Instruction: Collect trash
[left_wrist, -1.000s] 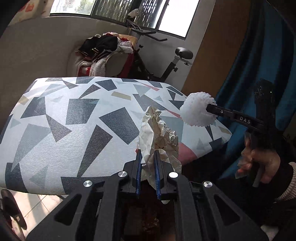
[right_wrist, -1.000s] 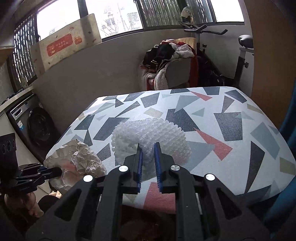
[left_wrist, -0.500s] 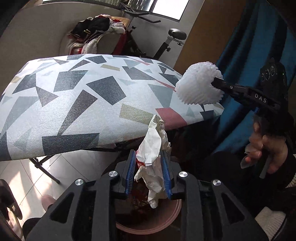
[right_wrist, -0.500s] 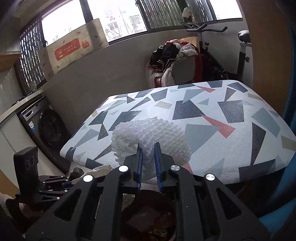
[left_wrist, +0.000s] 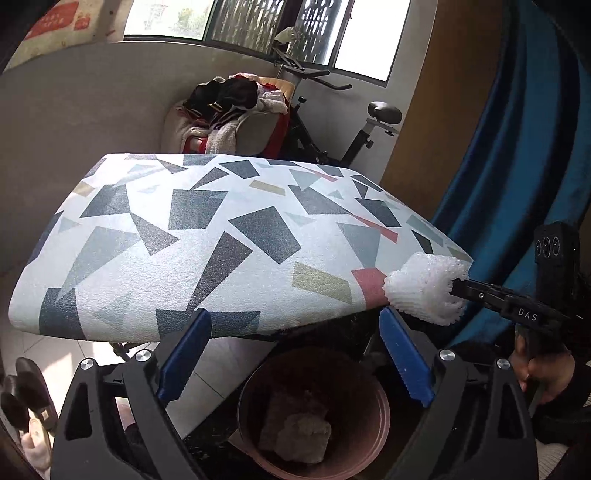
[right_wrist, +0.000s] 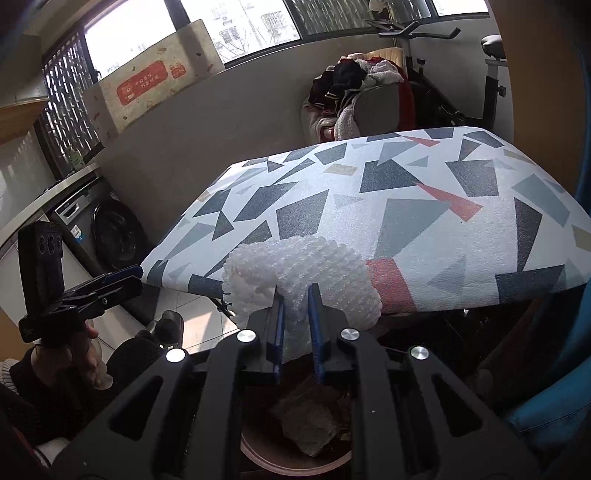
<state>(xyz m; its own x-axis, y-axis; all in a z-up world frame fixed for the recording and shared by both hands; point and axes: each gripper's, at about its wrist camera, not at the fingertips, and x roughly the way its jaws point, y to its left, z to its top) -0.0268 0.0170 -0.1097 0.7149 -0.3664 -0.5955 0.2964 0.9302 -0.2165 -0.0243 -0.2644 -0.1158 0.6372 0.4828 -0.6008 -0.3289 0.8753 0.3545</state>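
Filling both views, a geometric-print table (left_wrist: 236, 236) stands before a grilled window (left_wrist: 258, 22); left gripper (left_wrist: 295, 360) spreads empty, right gripper (right_wrist: 295, 314) pinches white foam netting (right_wrist: 303, 273) above what seems a pink bin (left_wrist: 314, 417).

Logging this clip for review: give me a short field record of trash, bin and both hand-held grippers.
left hand-held gripper: jaws opening, nothing between them
right hand-held gripper: shut on foam net, near table edge
bin: on floor below table edge
paper: lies in bin
table top: no trash seen
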